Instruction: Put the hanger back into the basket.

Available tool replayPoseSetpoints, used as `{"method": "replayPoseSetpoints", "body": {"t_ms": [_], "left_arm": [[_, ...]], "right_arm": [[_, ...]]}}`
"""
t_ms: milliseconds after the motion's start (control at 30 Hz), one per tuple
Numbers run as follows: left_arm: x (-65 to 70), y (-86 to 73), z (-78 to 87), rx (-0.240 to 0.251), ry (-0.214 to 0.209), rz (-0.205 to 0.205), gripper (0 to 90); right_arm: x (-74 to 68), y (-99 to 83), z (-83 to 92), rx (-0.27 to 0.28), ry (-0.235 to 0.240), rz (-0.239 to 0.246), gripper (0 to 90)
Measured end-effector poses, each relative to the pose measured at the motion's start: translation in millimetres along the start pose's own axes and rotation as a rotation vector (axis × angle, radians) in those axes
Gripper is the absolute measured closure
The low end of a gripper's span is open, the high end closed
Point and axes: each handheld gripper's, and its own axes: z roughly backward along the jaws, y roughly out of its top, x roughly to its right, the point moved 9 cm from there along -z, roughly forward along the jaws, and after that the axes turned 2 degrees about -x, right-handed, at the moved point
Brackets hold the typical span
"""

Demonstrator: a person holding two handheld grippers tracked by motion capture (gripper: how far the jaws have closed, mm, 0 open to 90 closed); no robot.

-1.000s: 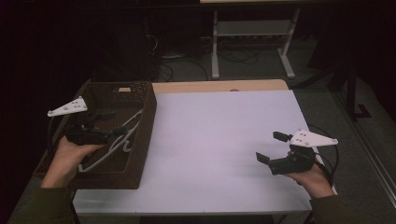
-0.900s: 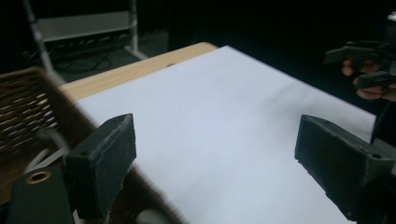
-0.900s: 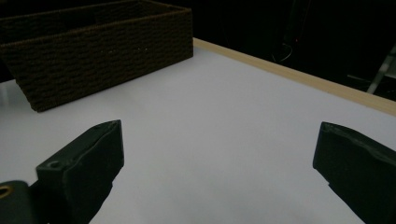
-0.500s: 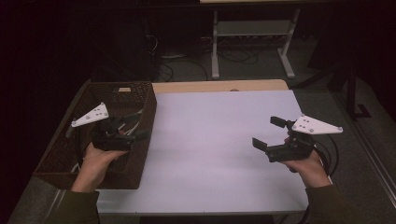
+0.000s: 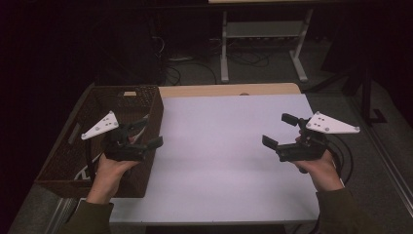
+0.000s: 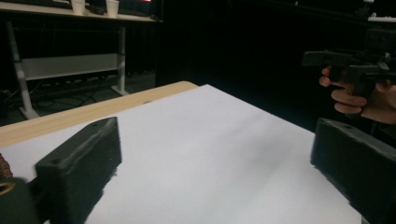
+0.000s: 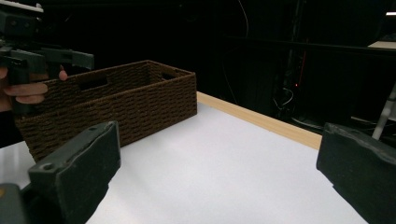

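1. In the high view, the left gripper [image 5: 143, 132] is seen at the left centre of the frame, held by the left hand [image 5: 113, 168] above the right edge of a brown woven basket [image 5: 146, 100].
2. Its jaws have just been opening and are now spread wide; nothing is seen between them in the left gripper view, where the white sheet [image 6: 224, 154] is seen past both black jaws.
3. The right gripper [image 5: 281, 130] is seen at the right centre of the high view, held by the right hand [image 5: 319, 170] above the right part of the white sheet [image 5: 229, 146].
4. Its jaws are also spread wide and empty, with the white surface visible between them in the right gripper view.
5. The basket is placed at the left side of the table, along the left edge of the white sheet; in the right gripper view the basket [image 7: 140, 105] is shown at the upper left of the frame, with the left gripper [image 7: 28, 51] beside it.
6. White shapes [image 5: 80, 171] are glimpsed inside the basket at the lower left of the high view; what they are cannot be told.
7. A strip of the wooden table edge [image 5: 229, 90] is seen beyond the white sheet.
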Motion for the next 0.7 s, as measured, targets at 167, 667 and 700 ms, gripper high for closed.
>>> {"method": "replayPoseSetpoints", "body": {"t_ms": [167,667,700], "left_arm": [[0.6,-5.1,-3.7,-0.013,0.003,-0.019,0.0],[1.8,-8.1,-5.1,-0.007,-0.019,-0.018,0.0],[1.9,-8.0,-5.1,-0.007,-0.019,-0.018,0.0]], "right_arm": [[3.0,1.0,2.6,0.01,-0.004,-0.007,0.0],[4.2,-0.4,4.7,0.003,-0.007,-0.011,0.0],[4.4,-0.3,4.6,0.004,-0.007,-0.009,0.0]]}}
